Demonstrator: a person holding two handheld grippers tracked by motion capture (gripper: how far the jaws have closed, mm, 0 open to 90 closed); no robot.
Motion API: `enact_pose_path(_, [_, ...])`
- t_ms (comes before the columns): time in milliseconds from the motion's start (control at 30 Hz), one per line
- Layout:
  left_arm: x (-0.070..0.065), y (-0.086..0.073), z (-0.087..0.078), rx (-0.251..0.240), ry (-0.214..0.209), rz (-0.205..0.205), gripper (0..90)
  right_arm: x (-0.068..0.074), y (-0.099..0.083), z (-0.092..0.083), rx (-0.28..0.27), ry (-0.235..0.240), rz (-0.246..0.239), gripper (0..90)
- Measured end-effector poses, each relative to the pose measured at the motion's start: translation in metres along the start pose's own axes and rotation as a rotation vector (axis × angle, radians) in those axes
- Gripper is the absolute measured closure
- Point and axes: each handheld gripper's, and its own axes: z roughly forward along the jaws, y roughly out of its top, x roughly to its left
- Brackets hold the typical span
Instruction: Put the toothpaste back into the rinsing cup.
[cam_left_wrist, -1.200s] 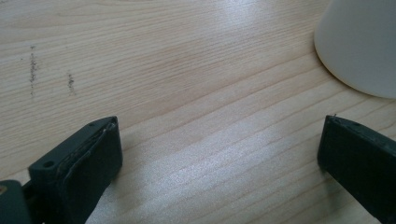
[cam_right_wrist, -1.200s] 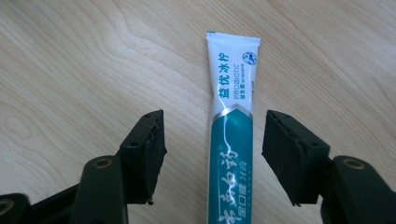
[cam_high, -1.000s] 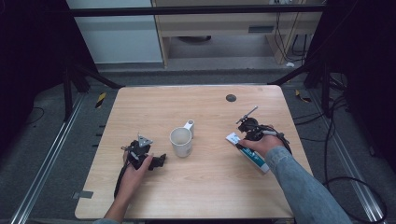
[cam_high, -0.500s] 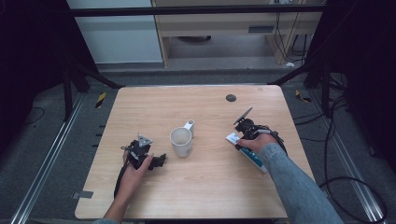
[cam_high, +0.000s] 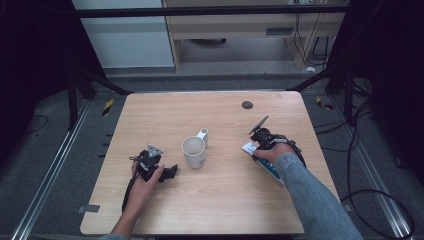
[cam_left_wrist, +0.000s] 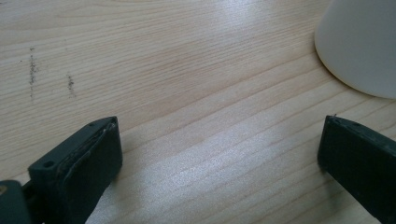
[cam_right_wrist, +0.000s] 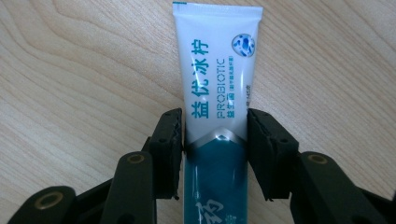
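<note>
On the light wooden table (cam_high: 215, 200) a white-and-teal toothpaste tube (cam_right_wrist: 217, 93) lies flat toward the 3 o'clock side, just under the person's right hand. The right gripper (cam_right_wrist: 215, 140) has come down over it — in the right gripper view the tube runs from 6 o'clock up to 12 o'clock between the two black jaws, flat crimped end farthest away. Those jaws have just been closing, and both pads now sit against the tube's edges at its white-to-teal band; how firmly they pinch I cannot quite tell, though no gap shows on either side.

The left gripper (cam_high: 152, 165) rests near the 8 o'clock part of the table, held by the left hand. Its jaws stand wide apart over bare wood, nothing between them. A white ceramic mug (cam_high: 194, 151) stands upright at the table's middle — handle pointing to about 1 o'clock — just beside that gripper and well apart from the tube; its rounded wall shows at 2 o'clock in the left gripper view.
</note>
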Motion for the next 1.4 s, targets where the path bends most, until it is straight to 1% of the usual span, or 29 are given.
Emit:
enact_pose_path(67, [0.0,0.0,0.0,0.0,0.0,0.0,0.0,0.0,0.0,0.0,0.003,0.003,0.008,57.7])
enact_pose_path(200, [0.0,0.0,0.0,0.0,0.0,0.0,0.0,0.0,0.0,0.0,0.003,0.002,0.008,57.9])
enact_pose_path(367, [0.0,0.0,0.0,0.0,0.0,0.0,0.0,0.001,0.0,0.001,0.004,-0.014,0.006,58.0])
enact_pose_path(433, [0.0,0.0,0.0,0.0,0.0,0.0,0.0,0.001,0.0,0.002,0.005,-0.014,0.002,58.0])
enact_pose_path(533, [0.0,0.0,0.0,0.0,0.0,0.0,0.0,0.002,0.001,0.003,0.011,-0.015,0.01,57.8])
enact_pose_path(567, [0.0,0.0,0.0,0.0,0.0,0.0,0.0,0.003,0.0,0.004,0.013,-0.027,0.005,58.0])
enact_pose_path(600, [0.0,0.0,0.0,0.0,0.0,0.0,0.0,0.003,0.0,0.004,0.013,-0.027,0.005,58.0])
enact_pose_path(633, [0.0,0.0,0.0,0.0,0.0,0.001,0.0,0.003,0.0,0.004,0.005,-0.017,0.026,58.3])
enact_pose_path(733, [0.0,0.0,0.0,0.001,0.0,0.001,0.0,0.002,-0.001,0.004,-0.002,-0.014,0.02,59.0])
enact_pose_path(800, [0.0,0.0,0.0,0.001,0.0,0.001,0.0,0.002,-0.001,0.004,-0.003,-0.016,0.022,61.4])
enact_pose_path(867, [0.0,0.0,0.0,0.001,0.0,0.001,0.0,0.002,-0.001,0.004,-0.003,-0.024,0.012,63.9])
enact_pose_path(967, [0.0,0.0,0.0,0.001,0.0,0.001,0.0,-0.001,-0.001,0.002,-0.011,-0.01,0.031,68.4])
enact_pose_path(1000, [0.0,0.0,0.0,0.001,-0.001,0.001,0.0,-0.002,-0.002,0.0,-0.019,-0.015,0.034,71.5])
enact_pose_path(1033, [0.0,0.0,0.0,0.001,-0.001,0.001,0.0,-0.002,-0.002,0.0,-0.019,-0.015,0.034,71.5])
enact_pose_path(1067, [0.0,0.0,0.0,0.001,-0.001,0.002,0.0,-0.003,-0.002,-0.003,-0.036,-0.011,0.035,76.9])
enact_pose_path(1133, [0.0,0.0,0.0,0.001,-0.001,0.002,0.0,-0.005,-0.002,-0.007,-0.058,-0.004,0.047,77.9])
enact_pose_path(1200, [0.0,0.0,0.0,0.001,-0.001,0.002,0.0,-0.006,-0.004,-0.007,-0.05,0.0,0.045,78.2])
enact_pose_path(1233, [0.0,0.0,0.0,0.001,-0.001,0.002,0.0,-0.006,-0.004,-0.007,-0.048,-0.008,0.041,78.3])
enact_pose_path(1333, [0.0,0.0,0.0,0.001,-0.001,0.002,0.0,-0.007,-0.005,-0.009,-0.057,-0.005,0.045,78.5])
enact_pose_path(1367, [0.0,0.0,0.0,0.004,-0.001,0.002,0.0,-0.007,-0.006,-0.014,-0.073,0.009,0.055,78.8])
enact_pose_path(1400, [0.0,0.0,0.0,0.004,-0.001,0.002,0.0,-0.007,-0.006,-0.014,-0.073,0.009,0.055,78.8])
